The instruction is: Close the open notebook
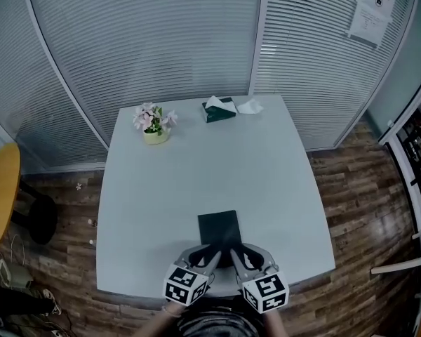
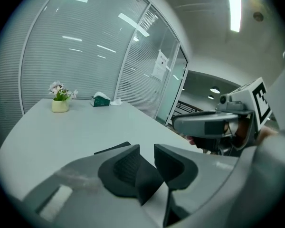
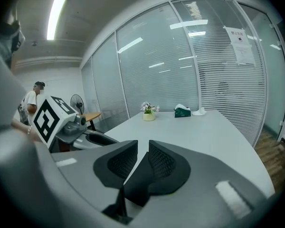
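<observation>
A dark notebook [image 1: 219,227] lies flat with its cover shut near the front edge of the pale table [image 1: 161,209]. Both grippers hover just short of its near edge. My left gripper [image 1: 213,256] has its jaws apart with nothing between them; in the left gripper view [image 2: 147,148] only a dark corner of the notebook [image 2: 113,147] shows past the left jaw. My right gripper [image 1: 235,256] stands close beside it, jaws a narrow gap apart and empty [image 3: 143,144]. The notebook is hidden behind the jaws in the right gripper view.
A small pot of pink flowers [image 1: 154,126], a green tissue box [image 1: 219,109] and a white crumpled tissue [image 1: 250,107] stand at the table's far edge. A yellow chair [image 1: 0,188] is at the left. Glass walls with blinds surround the table.
</observation>
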{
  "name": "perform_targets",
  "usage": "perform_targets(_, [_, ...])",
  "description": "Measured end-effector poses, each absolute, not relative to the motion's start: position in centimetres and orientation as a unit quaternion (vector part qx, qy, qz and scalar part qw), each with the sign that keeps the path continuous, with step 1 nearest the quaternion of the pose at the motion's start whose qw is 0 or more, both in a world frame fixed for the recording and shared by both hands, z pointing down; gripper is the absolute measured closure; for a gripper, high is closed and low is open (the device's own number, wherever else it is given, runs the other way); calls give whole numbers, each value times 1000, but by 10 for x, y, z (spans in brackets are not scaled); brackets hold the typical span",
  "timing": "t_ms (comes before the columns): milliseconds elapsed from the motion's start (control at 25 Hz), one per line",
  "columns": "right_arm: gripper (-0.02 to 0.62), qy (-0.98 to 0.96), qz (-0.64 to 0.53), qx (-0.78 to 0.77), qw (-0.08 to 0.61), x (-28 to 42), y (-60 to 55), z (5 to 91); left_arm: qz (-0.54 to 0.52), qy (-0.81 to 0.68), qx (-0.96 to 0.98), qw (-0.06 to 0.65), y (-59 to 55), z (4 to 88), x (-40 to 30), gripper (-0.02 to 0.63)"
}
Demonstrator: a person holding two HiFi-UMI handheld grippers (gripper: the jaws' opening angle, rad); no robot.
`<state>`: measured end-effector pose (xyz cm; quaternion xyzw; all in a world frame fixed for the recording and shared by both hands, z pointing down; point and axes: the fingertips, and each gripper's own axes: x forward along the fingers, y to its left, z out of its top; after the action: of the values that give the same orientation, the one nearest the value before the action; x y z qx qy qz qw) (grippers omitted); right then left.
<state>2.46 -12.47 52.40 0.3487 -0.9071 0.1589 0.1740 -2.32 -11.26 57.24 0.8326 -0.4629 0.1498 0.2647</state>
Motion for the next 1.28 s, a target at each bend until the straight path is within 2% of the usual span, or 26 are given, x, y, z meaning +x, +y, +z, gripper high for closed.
perform_targets(200, [529,-916,155,328,173,7,-122,522,128,-467,839,249,-111,550,-31,501])
perform_targets(880, [592,-945,103,283,126,-37,-119,466,73,-502,846,166,-106,471,-61,601])
perform_targets(1280, [593,-955,63,275,91,-49,-121,421,50,-526,843,99,-110,424,-74,601])
